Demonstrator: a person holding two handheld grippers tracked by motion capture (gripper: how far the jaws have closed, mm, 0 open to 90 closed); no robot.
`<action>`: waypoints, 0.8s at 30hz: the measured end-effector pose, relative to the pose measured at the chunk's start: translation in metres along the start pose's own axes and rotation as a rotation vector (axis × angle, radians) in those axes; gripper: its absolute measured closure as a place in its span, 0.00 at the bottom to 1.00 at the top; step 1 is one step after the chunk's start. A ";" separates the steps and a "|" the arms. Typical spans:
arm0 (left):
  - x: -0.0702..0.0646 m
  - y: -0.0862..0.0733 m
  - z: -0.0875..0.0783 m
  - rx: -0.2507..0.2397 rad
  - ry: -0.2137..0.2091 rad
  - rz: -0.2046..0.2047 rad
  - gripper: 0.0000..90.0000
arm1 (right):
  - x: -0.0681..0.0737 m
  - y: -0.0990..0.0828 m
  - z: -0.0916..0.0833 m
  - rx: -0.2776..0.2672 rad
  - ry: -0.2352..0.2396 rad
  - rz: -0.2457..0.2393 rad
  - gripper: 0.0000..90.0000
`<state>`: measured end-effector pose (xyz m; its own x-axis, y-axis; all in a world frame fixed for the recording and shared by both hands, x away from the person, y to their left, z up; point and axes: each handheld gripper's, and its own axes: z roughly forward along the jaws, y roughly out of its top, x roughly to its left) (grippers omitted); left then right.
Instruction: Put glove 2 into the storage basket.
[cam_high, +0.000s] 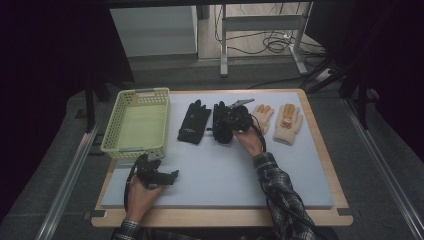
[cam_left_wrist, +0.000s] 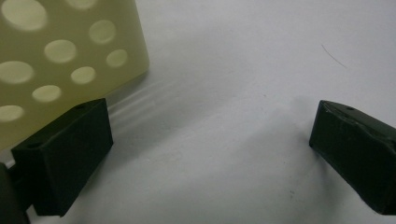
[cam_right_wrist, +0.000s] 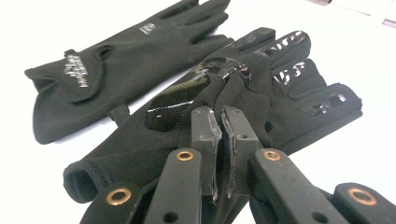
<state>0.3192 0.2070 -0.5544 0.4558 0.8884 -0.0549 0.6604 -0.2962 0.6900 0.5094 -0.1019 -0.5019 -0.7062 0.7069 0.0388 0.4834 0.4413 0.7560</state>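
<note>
Two black gloves lie side by side at the middle of the grey mat. The plain one with a white logo (cam_high: 194, 122) (cam_right_wrist: 121, 60) is on the left. The one with glossy grip patches (cam_high: 222, 134) (cam_right_wrist: 280, 74) is on the right, and my right gripper (cam_high: 227, 120) (cam_right_wrist: 220, 112) is shut on a raised fold of fabric at its palm. My left gripper (cam_high: 167, 177) (cam_left_wrist: 210, 140) rests low near the mat's front left, open, with nothing but bare mat between its jaws. The pale green basket's (cam_high: 135, 147) (cam_left_wrist: 56, 56) corner stands just beside its left jaw.
Two beige knit gloves (cam_high: 263, 116) (cam_high: 288, 122) lie palm up to the right of the black pair. The holed basket stands at the mat's left side. The grey mat (cam_high: 225, 175) sits on a wooden table, with a desk frame and cables on the floor behind.
</note>
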 end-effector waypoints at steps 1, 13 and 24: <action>0.000 0.000 0.000 0.000 0.000 0.000 0.00 | 0.002 0.000 -0.004 -0.004 0.002 -0.008 0.92; 0.000 0.000 0.000 0.002 0.001 0.000 0.00 | 0.035 -0.004 -0.060 -0.061 0.035 -0.062 0.92; 0.000 0.000 0.000 0.000 0.002 0.000 0.00 | 0.078 -0.041 -0.108 -0.054 0.075 -0.066 0.92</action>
<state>0.3193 0.2069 -0.5543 0.4544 0.8892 -0.0530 0.6601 -0.2962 0.6903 0.3783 -0.1242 -0.4594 -0.7733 0.6330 0.0355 0.4078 0.4538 0.7923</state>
